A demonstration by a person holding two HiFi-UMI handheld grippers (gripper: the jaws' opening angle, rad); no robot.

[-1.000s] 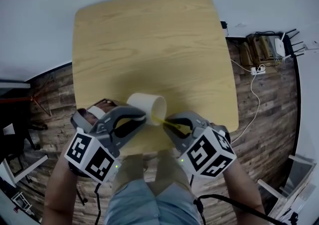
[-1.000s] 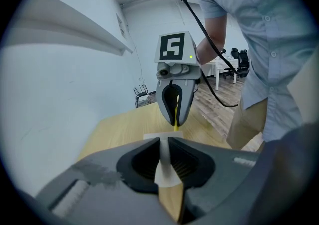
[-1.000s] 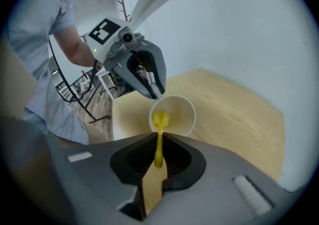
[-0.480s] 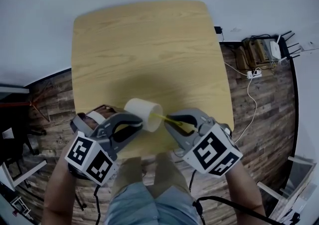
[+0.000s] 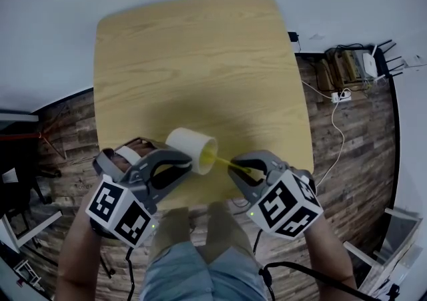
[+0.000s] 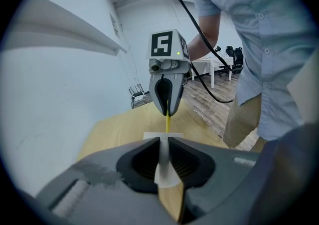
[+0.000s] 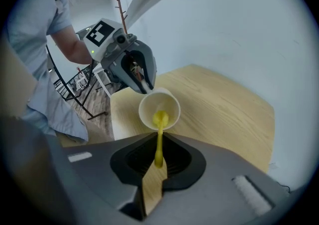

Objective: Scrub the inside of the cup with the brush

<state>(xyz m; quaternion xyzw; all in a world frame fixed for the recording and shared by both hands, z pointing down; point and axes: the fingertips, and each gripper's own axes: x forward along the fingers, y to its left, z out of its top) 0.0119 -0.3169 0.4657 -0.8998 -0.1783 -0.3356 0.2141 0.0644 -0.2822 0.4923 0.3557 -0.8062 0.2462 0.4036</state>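
my left hand-held gripper clamps the cup wall, cup tipped mouth-right at lower centre over the worktop, right hand-held gripper pinches the brush handle, head just inside the rim: I hold the cup rigid, push deeper, sweep wall to base.

Head view looks steeply down; gripper views face each other, sharing the cup.

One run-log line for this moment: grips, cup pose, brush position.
left gripper: shut on cup wall | right gripper: shut on brush handle | cup: tilted, mouth toward right gripper | brush head: inside cup
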